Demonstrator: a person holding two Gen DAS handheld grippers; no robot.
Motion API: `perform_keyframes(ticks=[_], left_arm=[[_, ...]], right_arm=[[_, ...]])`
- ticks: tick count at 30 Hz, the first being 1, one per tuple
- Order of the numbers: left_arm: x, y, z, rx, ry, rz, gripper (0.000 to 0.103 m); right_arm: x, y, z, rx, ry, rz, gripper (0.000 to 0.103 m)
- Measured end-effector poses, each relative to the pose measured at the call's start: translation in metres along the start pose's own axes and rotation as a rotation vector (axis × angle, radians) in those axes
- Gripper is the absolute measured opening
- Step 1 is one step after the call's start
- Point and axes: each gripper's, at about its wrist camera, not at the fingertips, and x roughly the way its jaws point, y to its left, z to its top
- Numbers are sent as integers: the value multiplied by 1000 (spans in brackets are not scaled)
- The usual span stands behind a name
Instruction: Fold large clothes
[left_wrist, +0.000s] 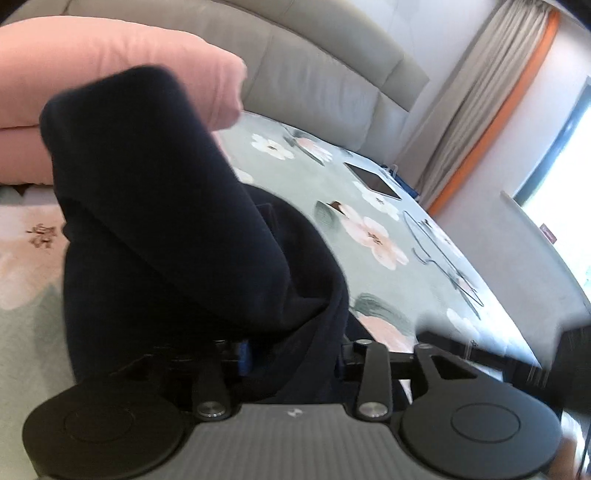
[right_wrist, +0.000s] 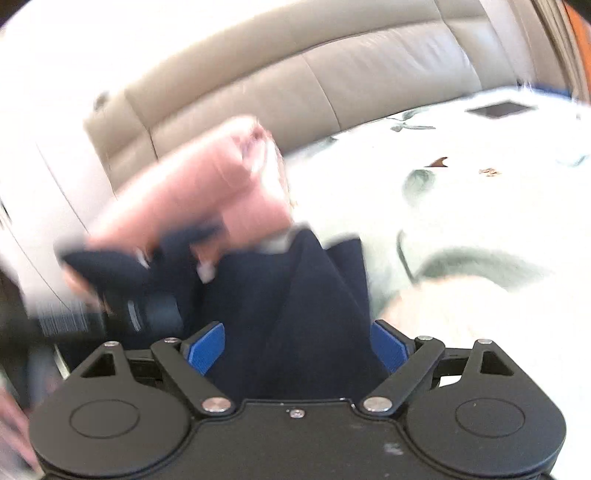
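A dark navy garment (left_wrist: 166, 229) is bunched up and lifted off the bed. In the left wrist view it fills the gap of my left gripper (left_wrist: 291, 347) and hides most of both fingers; the jaws appear shut on it. In the right wrist view another fold of the navy garment (right_wrist: 299, 302) runs between the blue pads (right_wrist: 207, 347) of my right gripper (right_wrist: 297, 343), which is shut on the cloth. This view is blurred by motion. The other gripper's dark body (right_wrist: 147, 310) shows blurred at the left, close to the same cloth.
The bed (left_wrist: 369, 192) has a pale green floral sheet. A folded pink quilt (left_wrist: 110, 74) lies by the grey padded headboard (left_wrist: 314, 85). A tablet (left_wrist: 373, 181) rests near the far edge. Curtains (left_wrist: 480, 110) and a bright window are at the right.
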Motion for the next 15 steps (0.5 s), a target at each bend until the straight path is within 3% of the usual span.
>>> perform_keyframes(ticks=[2,4,7,9,11,15], left_arm=[[4,-6,-2,19,6,-1,47],[7,-7,-3,12,14,-2,47],[6,-6,-3,-6,18,-13,48],[5,-4,-2,-4,24,-10,49],[5,-6,-3,2,26,-3,52],[10,-17,-2,17,37,11,59]], right_arm=[[32,2,33,-5,80,180,103],[75,6,52,-41,226,347,102],[132,10,53,-14,440,469,102],[148,18,48,18,479,562,102],[144,29,46,-5,433,678,103],[141,62,49,-296,406,577,103]])
